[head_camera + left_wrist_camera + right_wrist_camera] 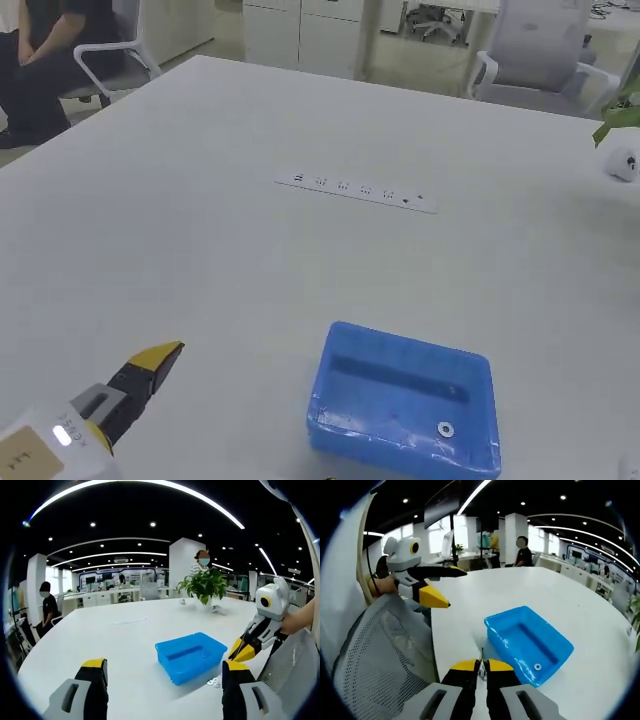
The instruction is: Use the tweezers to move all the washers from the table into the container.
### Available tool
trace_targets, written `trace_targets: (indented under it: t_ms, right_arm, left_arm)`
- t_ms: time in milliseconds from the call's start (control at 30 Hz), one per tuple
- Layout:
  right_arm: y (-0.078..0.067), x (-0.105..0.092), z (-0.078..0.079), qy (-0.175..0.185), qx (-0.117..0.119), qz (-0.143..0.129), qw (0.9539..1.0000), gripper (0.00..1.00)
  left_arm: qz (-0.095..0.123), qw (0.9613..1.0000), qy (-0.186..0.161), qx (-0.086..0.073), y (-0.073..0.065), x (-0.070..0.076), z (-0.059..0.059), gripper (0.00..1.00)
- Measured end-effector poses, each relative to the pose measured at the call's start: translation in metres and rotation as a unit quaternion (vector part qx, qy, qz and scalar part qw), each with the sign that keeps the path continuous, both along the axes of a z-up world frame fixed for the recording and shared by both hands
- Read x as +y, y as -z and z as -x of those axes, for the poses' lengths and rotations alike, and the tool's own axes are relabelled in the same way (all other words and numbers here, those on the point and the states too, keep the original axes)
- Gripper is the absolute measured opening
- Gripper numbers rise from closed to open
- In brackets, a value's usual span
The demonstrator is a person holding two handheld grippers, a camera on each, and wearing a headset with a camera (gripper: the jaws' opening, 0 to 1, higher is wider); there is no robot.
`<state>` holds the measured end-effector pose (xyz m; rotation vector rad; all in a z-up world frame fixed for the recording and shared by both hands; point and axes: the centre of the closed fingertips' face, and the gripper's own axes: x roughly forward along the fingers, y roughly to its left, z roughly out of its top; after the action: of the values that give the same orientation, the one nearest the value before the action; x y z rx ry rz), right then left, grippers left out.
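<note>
Right claw [481,666] pinched the tweezers [482,654] near the container [520,630], apparently for remaining washers [213,682]; left claw [164,664] gaped wide.

I see left gripper [164,667] jaws spread wide. Blue container [190,655] ahead, washers [213,682] on table [115,640] by its right corner.

Single washer [445,430] inside blue container [385,438]
</note>
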<state>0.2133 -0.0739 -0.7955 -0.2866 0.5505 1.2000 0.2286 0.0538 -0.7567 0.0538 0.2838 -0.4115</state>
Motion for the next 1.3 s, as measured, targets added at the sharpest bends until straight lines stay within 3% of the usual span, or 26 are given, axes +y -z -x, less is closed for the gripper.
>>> trace_targets:
  t_ms: [200,400,500,667,900,1300]
  right_arm:
    - [-0.028,0.001,-0.018,0.023,-0.008,-0.037,0.999,0.03]
    - [-0.044,0.003,-0.033,0.066,0.031,-0.117,0.9905,0.03]
    - [-0.05,0.0,-0.04,0.081,0.04,-0.133,0.9871,0.03]
    - [-0.041,-0.011,-0.056,0.111,0.047,-0.123,0.9851,0.03]
    - [-0.032,-0.022,-0.082,0.161,0.071,-0.139,0.9745,0.03]
    - [0.001,-0.019,-0.102,0.181,0.1,-0.107,0.9725,0.03]
  left_arm:
    - [0.0,1.0,0.002,0.001,0.0,-0.001,0.0,0.97]
    - [-0.001,1.0,0.0,0.003,0.002,0.001,0.001,0.97]
    - [-0.001,1.0,-0.001,0.001,0.001,0.001,0.0,0.97]
    - [-0.001,1.0,-0.002,0.002,0.001,0.001,0.0,0.97]
    - [-0.001,1.0,-0.005,0.003,0.001,0.002,0.0,0.97]
    - [0.004,0.9999,-0.008,0.009,0.003,0.005,-0.001,0.96]
